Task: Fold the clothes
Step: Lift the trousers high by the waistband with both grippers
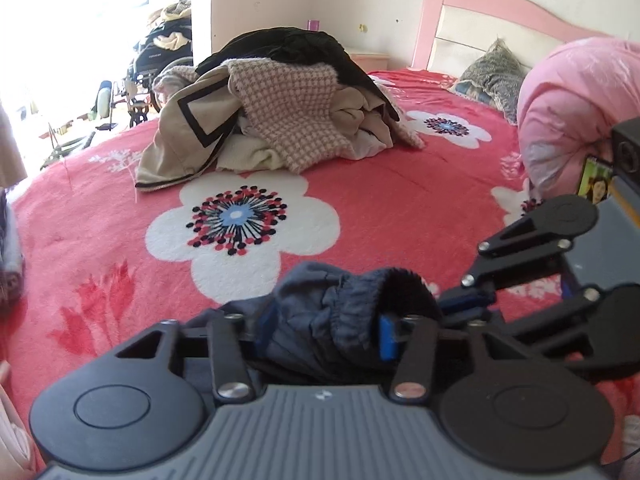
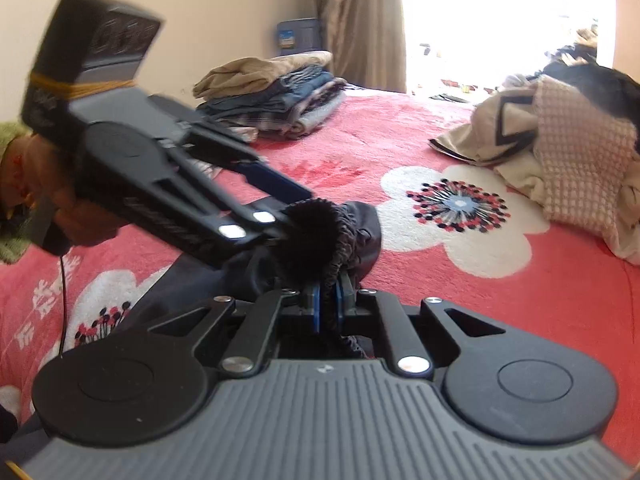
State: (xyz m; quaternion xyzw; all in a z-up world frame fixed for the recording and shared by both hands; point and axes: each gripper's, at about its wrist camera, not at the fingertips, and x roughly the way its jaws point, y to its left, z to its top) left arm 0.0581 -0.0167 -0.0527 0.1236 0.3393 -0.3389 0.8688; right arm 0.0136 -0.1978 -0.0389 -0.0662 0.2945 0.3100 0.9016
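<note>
Item: dark navy garment (image 1: 320, 320), apparently trousers or a jacket with an elastic, gathered band and a fleecy black lining (image 2: 316, 232) showing at the turned-over edge. Location: near edge of a bed with a red flowered blanket (image 1: 360, 184), held bunched between the two tools, with more of the cloth trailing down toward the person. Left gripper (image 1: 326, 332): jaws fairly wide, blue pads on either side of the bunched cloth; whether they press it cannot be told. Right gripper (image 2: 328, 304): jaws narrow, pinching the gathered band between the blue pads. Handling, by judgement: soft, limp, light to middling in weight; the outer cloth looks smooth and may slide, while the lining and elastic give better purchase. Best hold is likely the band itself, at two points set well apart, so the garment hangs flat rather than wadded. Also present: a loose heap of clothes (image 1: 276, 108) further up the bed, tan, checked pink and black pieces tangled together; a stack of folded clothes (image 2: 276, 96) at the far side near the curtain (image 2: 360, 20); a rolled pink quilt (image 1: 568, 112) and a pillow (image 1: 492, 72) by the pink headboard (image 1: 480, 4).
</note>
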